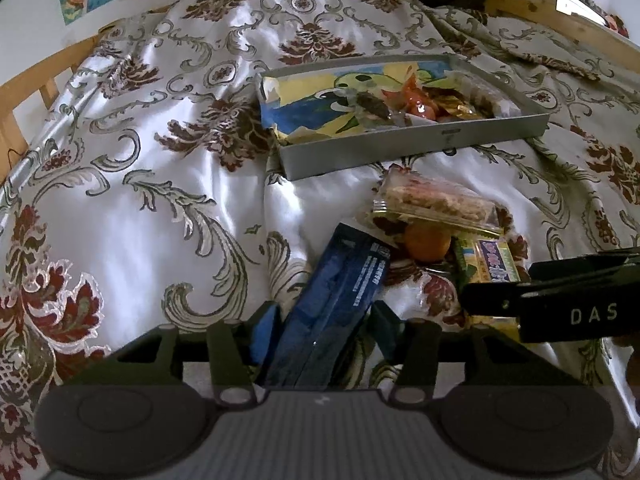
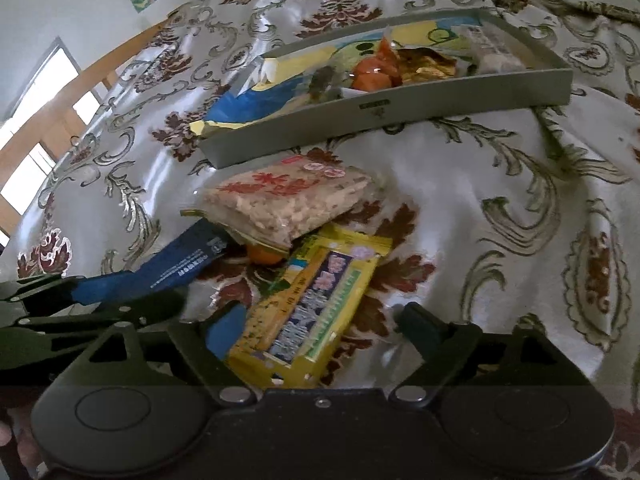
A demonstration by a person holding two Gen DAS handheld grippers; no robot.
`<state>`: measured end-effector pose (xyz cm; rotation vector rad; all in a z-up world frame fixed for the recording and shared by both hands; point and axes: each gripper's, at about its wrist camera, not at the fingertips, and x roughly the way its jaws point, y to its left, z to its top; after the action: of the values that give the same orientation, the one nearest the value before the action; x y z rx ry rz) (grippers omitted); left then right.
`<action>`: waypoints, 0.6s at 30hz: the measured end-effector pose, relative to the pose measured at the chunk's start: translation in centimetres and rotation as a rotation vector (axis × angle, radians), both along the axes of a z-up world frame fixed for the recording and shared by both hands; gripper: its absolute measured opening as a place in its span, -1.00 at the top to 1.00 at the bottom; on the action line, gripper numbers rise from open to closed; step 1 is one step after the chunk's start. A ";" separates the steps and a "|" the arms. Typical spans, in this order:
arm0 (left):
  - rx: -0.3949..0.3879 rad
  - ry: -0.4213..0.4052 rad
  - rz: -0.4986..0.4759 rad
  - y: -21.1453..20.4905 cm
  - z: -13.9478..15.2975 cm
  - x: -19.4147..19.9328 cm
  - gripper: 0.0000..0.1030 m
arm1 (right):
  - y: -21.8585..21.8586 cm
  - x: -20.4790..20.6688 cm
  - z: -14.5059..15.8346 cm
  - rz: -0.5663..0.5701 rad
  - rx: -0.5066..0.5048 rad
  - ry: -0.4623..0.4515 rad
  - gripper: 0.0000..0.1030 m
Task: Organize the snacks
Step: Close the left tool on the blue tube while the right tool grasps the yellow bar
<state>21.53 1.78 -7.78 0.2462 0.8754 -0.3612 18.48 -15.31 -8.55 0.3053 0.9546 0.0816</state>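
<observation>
Left gripper [image 1: 326, 320] pinches a dark blue packet [image 1: 340, 292]; right gripper [image 2: 320, 320] is spread around a yellow snack bar [image 2: 316, 304]. Both work over a bed's glossy floral cover [image 1: 160, 200], wooden frame [image 1: 24, 92] and white wall behind. Beyond, a grey tray [image 1: 400, 148] holds wrapped snacks. A rice cracker pack [image 2: 292, 200] half hides an orange item [image 2: 264, 256].

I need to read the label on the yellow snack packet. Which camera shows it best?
The right wrist view: the yellow packet lies face-up between that gripper's fingers. In the left wrist view, the right gripper hides part of it.
</observation>
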 end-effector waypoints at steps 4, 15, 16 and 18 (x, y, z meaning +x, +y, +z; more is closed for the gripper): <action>-0.012 0.011 0.010 0.2 -0.3 0.3 -0.15 | 1.0 0.4 -0.6 0.041 -0.047 -0.005 -0.83; -0.013 0.020 0.013 -0.3 0.5 -0.6 0.16 | 0.4 -0.7 0.1 0.041 -0.081 -0.010 -0.23; -0.017 0.021 0.017 -0.3 0.6 -0.8 0.16 | 0.3 -1.0 0.2 0.036 -0.081 0.000 -0.21; -0.024 0.029 0.025 -0.3 0.9 -1.1 0.17 | 0.0 -1.4 0.4 0.029 -0.082 0.012 -0.19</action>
<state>20.48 1.46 -6.90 0.2082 0.9011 -0.3526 17.10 -15.31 -8.14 0.2170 0.9715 0.0671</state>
